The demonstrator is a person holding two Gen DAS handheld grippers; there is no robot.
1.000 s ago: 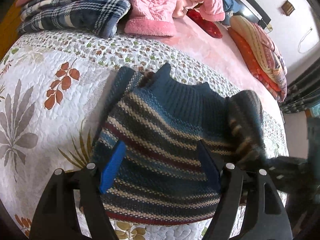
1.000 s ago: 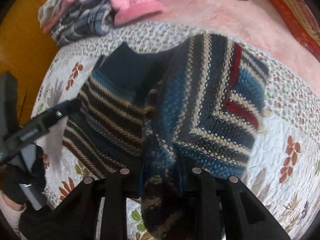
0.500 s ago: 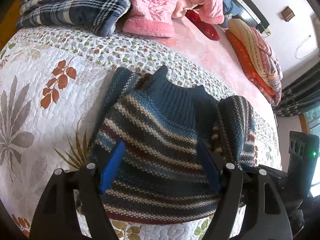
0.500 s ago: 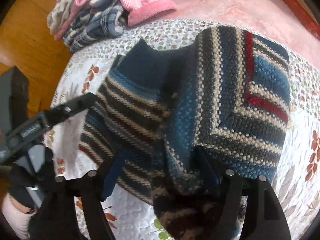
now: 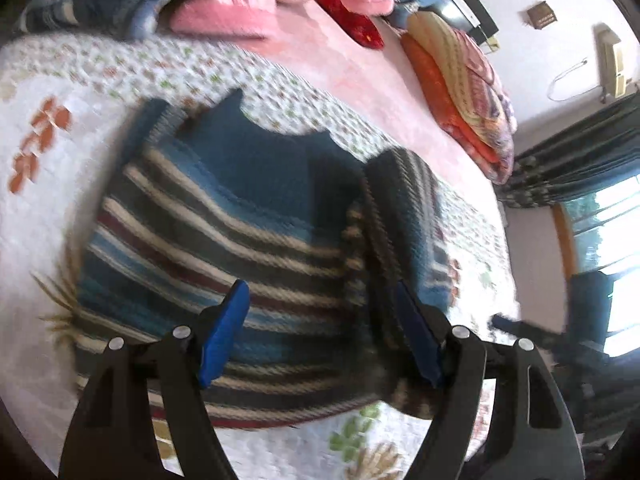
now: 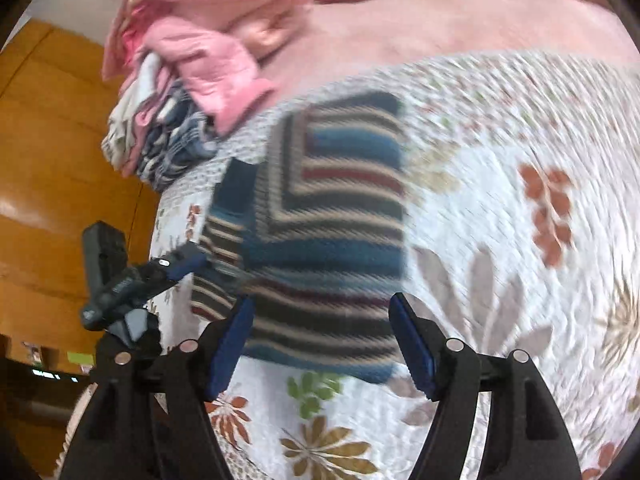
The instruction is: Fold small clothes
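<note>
Striped knit, blue with cream, dark and maroon bands: the sweater lies flat on the quilt, toward the quilt's edge nearest the heap of clothes. Its plain blue collar points at that heap. Your right-hand side of it is folded over onto the body, so the stripes there run crosswise to the rest and meet at a mitred corner in the right wrist view.

Your left gripper hangs over the hem half of the sweater, jaws spread wide, blue pads clear of the knit with nothing between them. Whether the tips brush the fabric is hard to say; both frames are motion-blurred.

Your right gripper is also wide apart and empty, over the near edge of the folded part. In that view the left gripper shows side-on at the sweater's far side, a dark-gloved hand behind it.

Beyond the quilt:
- pink padded garment on top of a plaid blanket, at the quilt's far corner
- pink bedsheet
- folded orange and striped bedding by the wall
- dark curtain beside a bright window.
</note>
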